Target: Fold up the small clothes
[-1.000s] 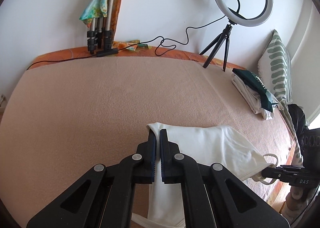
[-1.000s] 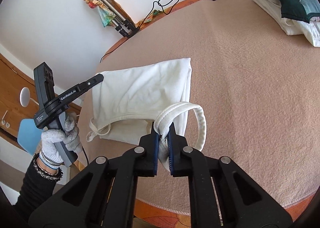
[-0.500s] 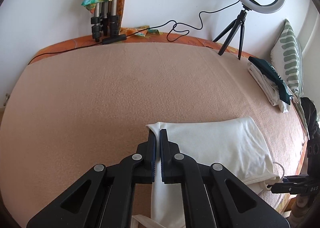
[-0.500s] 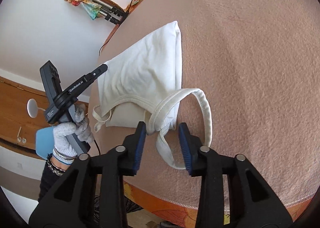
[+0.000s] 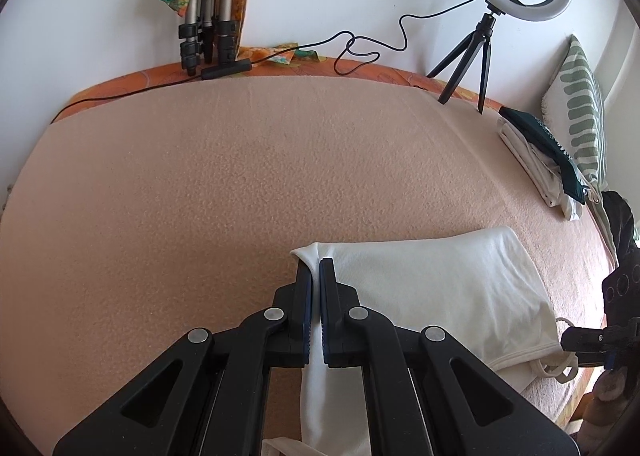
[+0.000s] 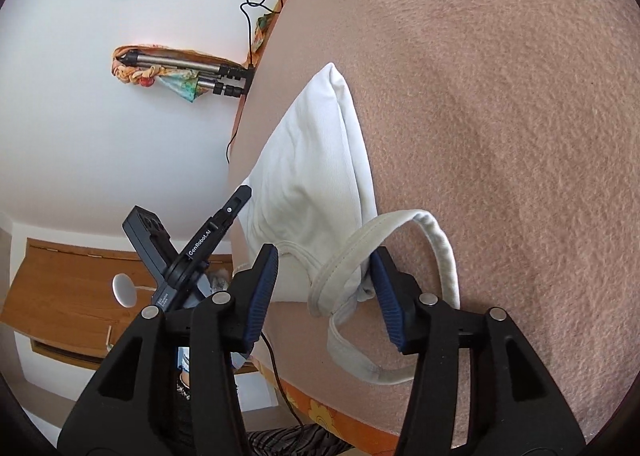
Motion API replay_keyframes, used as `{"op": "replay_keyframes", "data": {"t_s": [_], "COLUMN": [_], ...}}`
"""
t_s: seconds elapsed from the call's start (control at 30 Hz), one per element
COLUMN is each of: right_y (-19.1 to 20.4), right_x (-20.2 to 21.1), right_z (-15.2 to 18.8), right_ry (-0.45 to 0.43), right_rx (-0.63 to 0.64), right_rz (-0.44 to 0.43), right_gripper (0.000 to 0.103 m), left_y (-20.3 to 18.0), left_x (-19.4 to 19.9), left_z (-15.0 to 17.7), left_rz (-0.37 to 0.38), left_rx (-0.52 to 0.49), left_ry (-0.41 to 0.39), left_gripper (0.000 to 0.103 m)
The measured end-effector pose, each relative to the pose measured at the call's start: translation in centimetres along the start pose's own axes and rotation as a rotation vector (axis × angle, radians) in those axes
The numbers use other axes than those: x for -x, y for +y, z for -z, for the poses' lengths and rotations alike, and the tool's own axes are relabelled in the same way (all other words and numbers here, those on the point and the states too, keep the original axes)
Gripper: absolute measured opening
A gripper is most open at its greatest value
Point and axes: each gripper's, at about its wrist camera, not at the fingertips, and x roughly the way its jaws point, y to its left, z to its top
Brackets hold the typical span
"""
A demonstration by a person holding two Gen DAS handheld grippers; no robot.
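Note:
A white tank top [image 5: 432, 288] lies folded on the peach blanket [image 5: 240, 184] near the front edge of the bed. My left gripper [image 5: 315, 268] is shut on the top's left corner. In the right wrist view the same top [image 6: 308, 176] shows with its shoulder straps [image 6: 400, 228] looping loose on the blanket. My right gripper [image 6: 326, 256] is open, its jaws standing either side of the straps and holding nothing. The left gripper also shows in the right wrist view [image 6: 240, 194] at the top's far corner.
A stack of folded clothes [image 5: 540, 160] lies at the right with a striped pillow [image 5: 580, 104] behind it. A ring light on a tripod [image 5: 492, 24] and tripod legs [image 5: 204, 36] stand at the back wall, with a cable [image 5: 360, 48] between them.
My right gripper has opened and let go of the shoulder straps, which now lie loose on the blanket. My left gripper has stayed shut on the top's corner.

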Motion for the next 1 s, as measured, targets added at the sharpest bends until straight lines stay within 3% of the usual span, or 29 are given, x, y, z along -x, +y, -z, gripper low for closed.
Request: {"op": "replay_keyframes", "data": {"t_s": [0.13,0.23,0.5,0.67,0.8,0.97,1.0], "right_y": [0.4,1.0,5.5,6.8,5.2,1.7,1.5], "right_x": [-1.1,-1.0,2.2,5.8,7.0,2.7,1.8], "right_z": [-0.1,0.0,0.9,0.4,-0.6,0.7,0.9], "right_ry": [0.012,-0.002,-0.055,-0.091,-0.08,-0.017,-0.008], "right_rx": [0.019,0.074,0.288,0.359,0.294,0.116,0.094], "right_rz": [0.087,0.126,0.225,0.25,0.161,0.034,0.044], "right_gripper": [0.021,0.012,0.008,0.008,0.008,0.008,0.008], "left_y": [-0.1,-0.3,-3.0,-6.1,-7.4,-5.6,-5.1], "left_x": [0.2,0.9,4.0,5.4,4.5,1.8,1.4], "left_z": [0.0,-0.2,-1.5,-3.2,-4.3,-4.4,-4.5], "left_rz": [0.0,-0.006,0.003,0.023,-0.004,-0.035,-0.043], "left_rx": [0.013,0.012,-0.021,-0.062,-0.103,-0.068,-0.062], "left_ry": [-0.006,-0.019,-0.073,-0.109,-0.101,-0.042,-0.042], "left_gripper": [0.003,0.003,0.002,0.002,0.002,0.002,0.002]}}
